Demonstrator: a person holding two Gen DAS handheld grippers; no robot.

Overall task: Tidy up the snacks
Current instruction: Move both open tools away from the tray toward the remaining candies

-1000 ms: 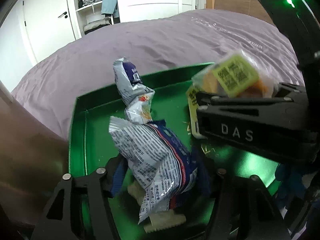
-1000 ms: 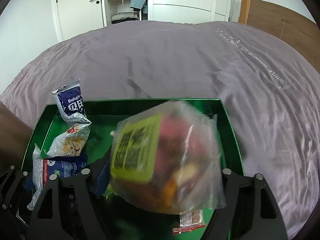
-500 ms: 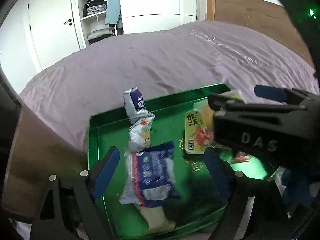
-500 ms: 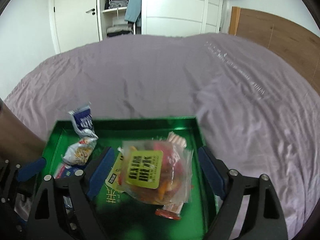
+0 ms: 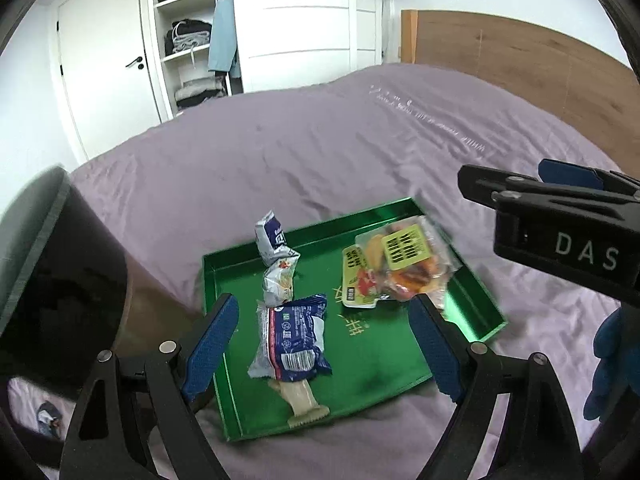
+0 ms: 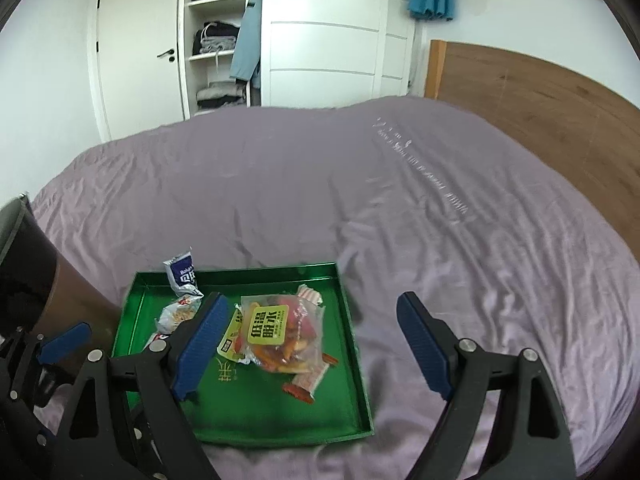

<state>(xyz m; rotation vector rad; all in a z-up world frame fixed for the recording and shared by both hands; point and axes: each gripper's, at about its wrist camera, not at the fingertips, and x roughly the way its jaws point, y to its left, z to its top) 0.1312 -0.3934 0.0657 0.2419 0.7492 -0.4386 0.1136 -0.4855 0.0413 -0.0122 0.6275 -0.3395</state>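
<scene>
A green tray [image 5: 478, 304] lies on the purple bedspread with snacks in it. On its floor are a blue and white packet [image 5: 296, 336], a twisted silver packet [image 5: 276, 256], a beige cracker packet [image 5: 300, 400] and a clear bag with a yellow label [image 5: 408, 260]. My left gripper [image 5: 322, 346] hangs open above the tray's near side, with nothing between its pads. In the right wrist view my right gripper [image 6: 312, 346] is also open above the tray [image 6: 260, 412]. The clear bag [image 6: 280, 332] lies under it on red striped packets [image 6: 308, 380]. The right gripper's body [image 5: 560, 232] shows at the left view's right edge.
The purple bedspread [image 6: 440, 220] spreads wide beyond and right of the tray. A dark box on a brown stand [image 5: 60, 280] rises close to the tray's left side. A wooden headboard [image 6: 520, 92] and white wardrobe [image 6: 320, 40] stand at the back.
Both grippers have opened and let go: the blue and white packet and the clear bag now lie in the tray. Both hands have risen and drawn back from it.
</scene>
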